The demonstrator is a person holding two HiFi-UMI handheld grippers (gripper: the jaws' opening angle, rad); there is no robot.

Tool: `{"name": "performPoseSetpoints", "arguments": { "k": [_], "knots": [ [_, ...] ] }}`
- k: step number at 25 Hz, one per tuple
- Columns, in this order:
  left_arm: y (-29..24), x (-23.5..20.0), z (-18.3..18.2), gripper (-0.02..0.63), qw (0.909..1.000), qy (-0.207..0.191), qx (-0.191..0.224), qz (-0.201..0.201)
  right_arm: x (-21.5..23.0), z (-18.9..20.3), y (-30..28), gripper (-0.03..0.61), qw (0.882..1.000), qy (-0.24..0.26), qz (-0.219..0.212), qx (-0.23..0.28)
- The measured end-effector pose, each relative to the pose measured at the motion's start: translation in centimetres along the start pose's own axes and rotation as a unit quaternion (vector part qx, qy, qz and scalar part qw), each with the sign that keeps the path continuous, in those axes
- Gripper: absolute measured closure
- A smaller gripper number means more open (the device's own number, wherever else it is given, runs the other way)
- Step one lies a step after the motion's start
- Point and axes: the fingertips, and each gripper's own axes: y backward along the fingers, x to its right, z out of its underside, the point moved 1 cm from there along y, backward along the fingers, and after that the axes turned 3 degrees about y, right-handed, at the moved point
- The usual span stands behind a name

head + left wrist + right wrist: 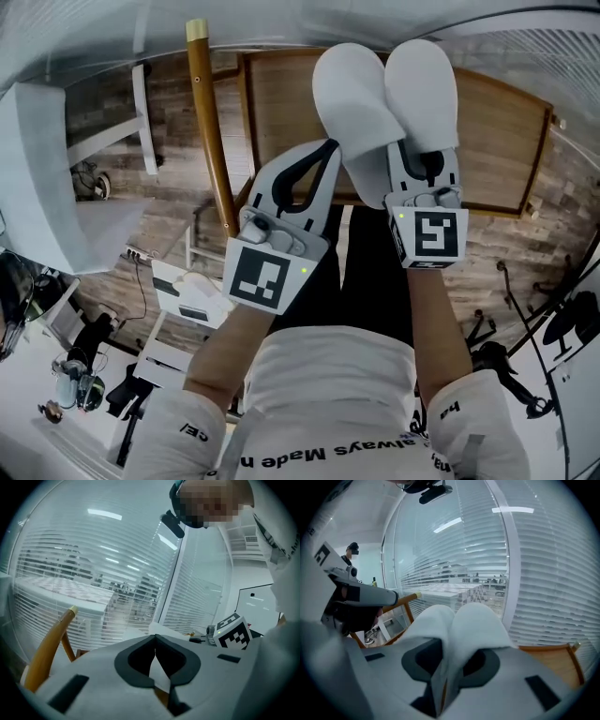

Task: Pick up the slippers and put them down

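Right tool (424, 167) clamps both slippers (384, 89) above wooden chair (497, 141).

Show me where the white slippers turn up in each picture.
Head view: the slippers, top centre.
Left gripper view: low centre, only a white sliver in the left claw, seemingly a slipper's edge.
Right gripper view: centre, rising from the right claw that pinches them.
Shared landmark: the wooden post with the pale tip, in all three.

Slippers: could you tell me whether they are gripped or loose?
Gripped: both slippers are pinched side by side between the right tongs.
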Motion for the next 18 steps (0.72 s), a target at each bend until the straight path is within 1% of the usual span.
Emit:
{"name": "performPoseSetpoints", "arguments": {
  "k": [4, 18],
  "knots": [
    [0.5, 0.6, -1.9, 0.601, 0.9999, -0.006, 0.009, 0.001, 0.3, -2.0, 1.2, 0.486, 1.000, 0.002, 0.004, 0.014],
    [2.9, 3.6, -10.3, 0.601, 0.9985, -0.030, 0.045, 0.010, 1.9, -11.2, 6.7, 0.486, 0.998, 0.004, 0.014, 0.066]
  ]
}}
